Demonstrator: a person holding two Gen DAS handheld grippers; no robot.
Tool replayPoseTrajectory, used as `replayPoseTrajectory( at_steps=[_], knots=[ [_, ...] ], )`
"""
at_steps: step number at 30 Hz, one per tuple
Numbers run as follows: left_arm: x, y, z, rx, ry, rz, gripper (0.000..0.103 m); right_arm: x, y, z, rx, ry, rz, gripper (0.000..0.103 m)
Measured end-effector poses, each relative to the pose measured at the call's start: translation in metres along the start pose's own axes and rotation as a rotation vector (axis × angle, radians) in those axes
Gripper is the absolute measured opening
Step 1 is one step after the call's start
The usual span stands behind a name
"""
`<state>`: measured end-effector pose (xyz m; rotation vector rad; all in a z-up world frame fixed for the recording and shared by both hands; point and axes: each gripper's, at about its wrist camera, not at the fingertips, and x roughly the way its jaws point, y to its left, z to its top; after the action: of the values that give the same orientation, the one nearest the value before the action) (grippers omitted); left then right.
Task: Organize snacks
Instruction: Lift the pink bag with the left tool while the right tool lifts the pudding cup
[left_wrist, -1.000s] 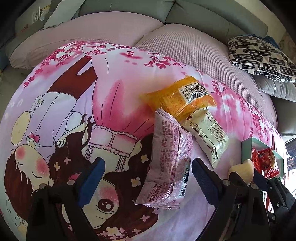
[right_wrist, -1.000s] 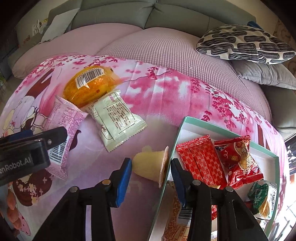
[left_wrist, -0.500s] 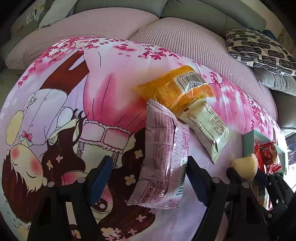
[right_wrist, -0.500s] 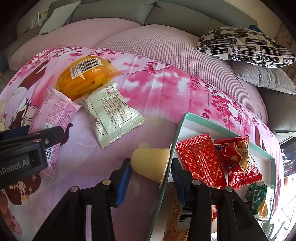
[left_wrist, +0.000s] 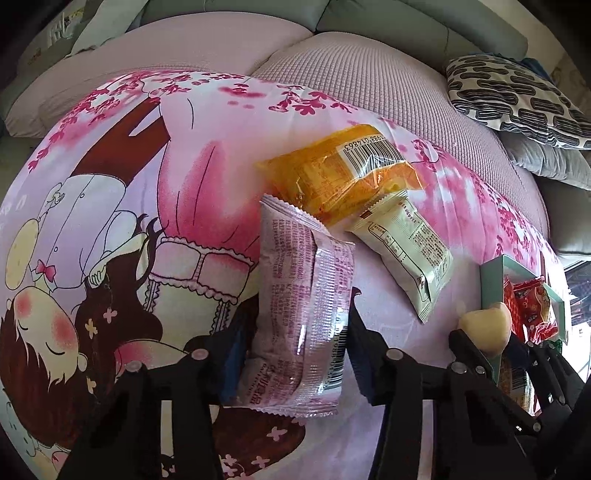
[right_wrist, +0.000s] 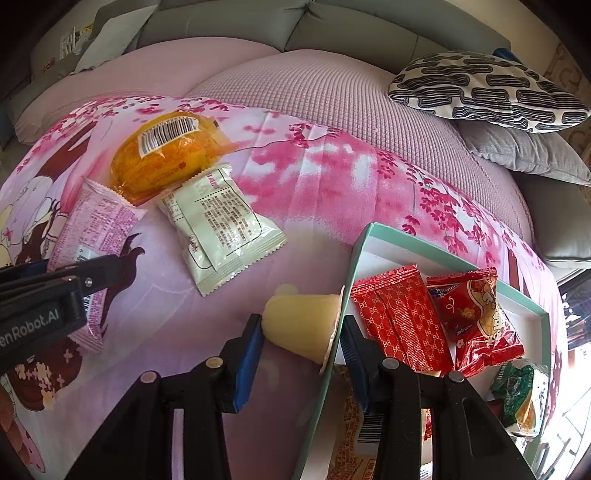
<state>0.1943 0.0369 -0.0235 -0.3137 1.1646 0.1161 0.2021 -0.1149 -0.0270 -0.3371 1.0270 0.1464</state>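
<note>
Left gripper (left_wrist: 295, 354) — jaws closing across the pink snack packet (left_wrist: 303, 314), which lies between the pads on the printed bedsheet (left_wrist: 110, 184). Pads look at or very near the packet's long edges; firm contact cannot be told. The packet's long axis runs away from the fingers, so the grip is across its narrow width, near the lower end. Its far corner meets the orange packet (left_wrist: 340, 173); the pale green packet (left_wrist: 406, 251) lies just beside.

Right gripper (right_wrist: 299, 350) — fingers clamped on the yellow jelly cup (right_wrist: 301, 328), lying on its side, lid end against the teal box (right_wrist: 443, 254) rim. The box lies to the right of both, nearer the right hand; that cup likely goes in first.
</note>
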Motion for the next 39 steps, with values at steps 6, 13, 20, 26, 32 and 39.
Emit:
replayPoseTrajectory(
  at_steps=[6, 13, 20, 26, 32, 39],
  knots=[
    [-0.003, 0.003, 0.0, -0.014, -0.004, -0.02, 0.042, -0.003, -0.002, -0.002, 0.015, -0.007, 0.009, 0.044],
    [-0.011, 0.004, 0.0, -0.019, -0.025, -0.039, 0.04, -0.008, -0.004, -0.006, 0.035, -0.014, 0.037, 0.044],
    [-0.018, 0.007, 0.002, -0.033, -0.045, -0.05, 0.04, -0.012, -0.007, -0.008, 0.043, -0.026, 0.06, 0.044],
    [-0.009, 0.006, 0.001, -0.031, -0.012, -0.057, 0.04, -0.014, -0.007, -0.012, 0.035, -0.046, 0.07, 0.044],
    [-0.007, 0.008, 0.001, -0.039, 0.001, -0.066, 0.04, -0.015, -0.005, -0.012, 0.016, -0.049, 0.061, 0.044],
    [-0.002, 0.011, 0.002, -0.042, 0.017, -0.072, 0.04, -0.021, -0.001, -0.012, -0.019, -0.066, 0.034, 0.046]
  ],
)
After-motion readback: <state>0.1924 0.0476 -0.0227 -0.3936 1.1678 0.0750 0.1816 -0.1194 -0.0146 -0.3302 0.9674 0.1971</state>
